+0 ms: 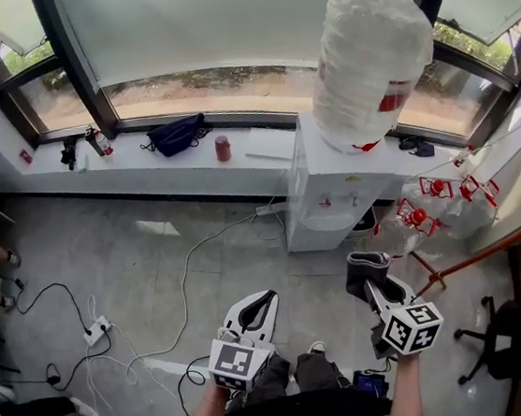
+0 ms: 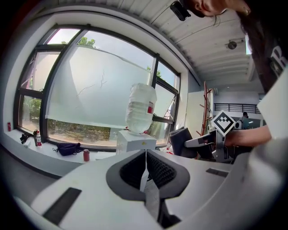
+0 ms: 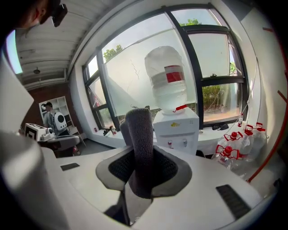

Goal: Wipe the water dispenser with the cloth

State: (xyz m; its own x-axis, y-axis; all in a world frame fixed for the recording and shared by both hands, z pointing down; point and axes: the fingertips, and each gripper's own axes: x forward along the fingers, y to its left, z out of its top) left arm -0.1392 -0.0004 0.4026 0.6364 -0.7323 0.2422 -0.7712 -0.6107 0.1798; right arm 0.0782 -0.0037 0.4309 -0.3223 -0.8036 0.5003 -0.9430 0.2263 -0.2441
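The white water dispenser point(image 1: 330, 198) stands against the windowsill with a large upturned water bottle point(image 1: 370, 62) on top. It also shows ahead in both gripper views point(image 2: 135, 140) point(image 3: 177, 132). My right gripper point(image 1: 371, 283) is shut on a dark grey cloth point(image 1: 362, 268), short of the dispenser's front right. In the right gripper view the cloth point(image 3: 140, 143) stands upright between the jaws. My left gripper point(image 1: 270, 297) is shut and empty, lower and to the left of the dispenser; its jaws point(image 2: 145, 155) meet with nothing between them.
A blue bag point(image 1: 176, 133), a red can point(image 1: 223, 148) and small bottles point(image 1: 97, 139) sit on the sill. Cables and a power strip point(image 1: 97, 331) lie on the floor at left. Empty red-capped jugs point(image 1: 422, 215), a wooden pole point(image 1: 491, 240) and an office chair point(image 1: 502, 333) crowd the right.
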